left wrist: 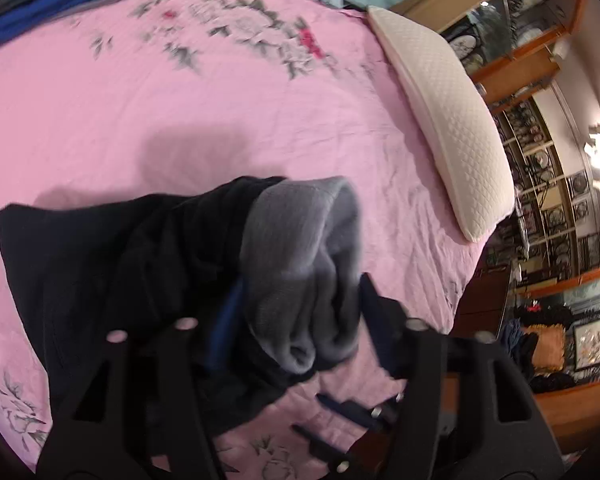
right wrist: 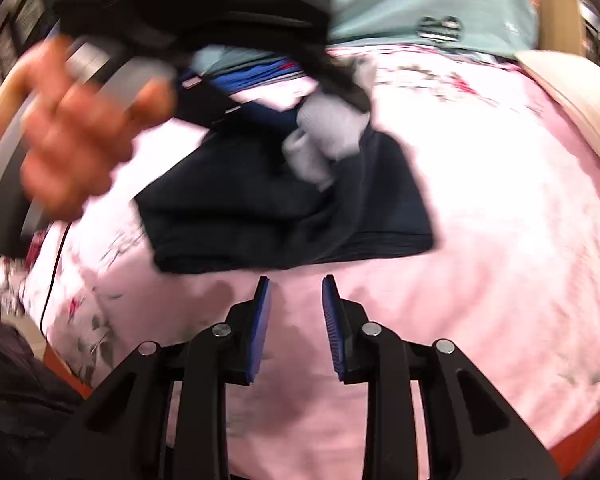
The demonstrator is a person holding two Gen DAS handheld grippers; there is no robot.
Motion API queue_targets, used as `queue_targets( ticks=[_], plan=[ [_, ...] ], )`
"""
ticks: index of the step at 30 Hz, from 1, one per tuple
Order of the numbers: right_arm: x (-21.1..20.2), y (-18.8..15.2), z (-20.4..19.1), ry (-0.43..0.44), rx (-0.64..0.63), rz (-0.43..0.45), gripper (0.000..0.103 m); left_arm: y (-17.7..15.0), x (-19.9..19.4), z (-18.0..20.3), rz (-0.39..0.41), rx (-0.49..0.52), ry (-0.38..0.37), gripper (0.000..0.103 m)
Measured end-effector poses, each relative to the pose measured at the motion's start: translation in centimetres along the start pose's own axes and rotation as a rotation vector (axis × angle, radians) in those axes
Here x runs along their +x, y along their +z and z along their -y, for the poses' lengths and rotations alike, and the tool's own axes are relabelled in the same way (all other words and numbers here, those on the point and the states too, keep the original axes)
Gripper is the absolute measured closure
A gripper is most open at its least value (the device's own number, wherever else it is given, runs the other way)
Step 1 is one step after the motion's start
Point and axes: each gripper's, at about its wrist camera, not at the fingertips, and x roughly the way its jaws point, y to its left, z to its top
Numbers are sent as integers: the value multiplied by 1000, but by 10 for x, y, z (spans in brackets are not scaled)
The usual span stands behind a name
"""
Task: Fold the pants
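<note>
Pink bedspread [left wrist: 220,112], one pants [left wrist: 100,264], one pillow [left wrist: 452,120]

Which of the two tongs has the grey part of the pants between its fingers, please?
The left tongs: the grey fabric of the pants lies between its fingers, whereas the right tongs stand open over pink bedspread, short of the pants.

No writing, label, brand or number can be read in either view. The pink quilted bedspread [left wrist: 260,120] carries only a blurred grey-and-red flower print, and the marks on the teal printed fabric [right wrist: 420,4] at its far edge are too smeared to make out.
</note>
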Motion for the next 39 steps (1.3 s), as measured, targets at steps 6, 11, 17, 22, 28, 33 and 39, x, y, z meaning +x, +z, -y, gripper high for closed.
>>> queue_targets(
  ticks=[6, 11, 17, 22, 28, 33, 39],
  plan=[
    [-44, 31, 46, -17, 137, 117, 48, -11, -85, -12, 223, -28, 69, 12],
    [-41, 62, 64, 92, 202, 140, 48, -37, -104, -67, 226, -128, 267, 12],
    [-1, 82, 51, 103, 115, 54, 48, -68, -81, -98, 183, -199, 325, 12],
    [18, 88, 48, 44, 37, 9, 48, -83, -51, -91, 135, -105, 466, 12],
    [49, 77, 51, -5, -48, -126, 68, -85, -35, -92, 99, -100, 503, 9],
    [57, 69, 76, -9, -38, -159, 73, -88, -32, -96, 85, -111, 481, 6],
    [59, 78, 80, -12, -23, -198, 67, -88, -32, -99, 68, -103, 489, 3]
  ],
)
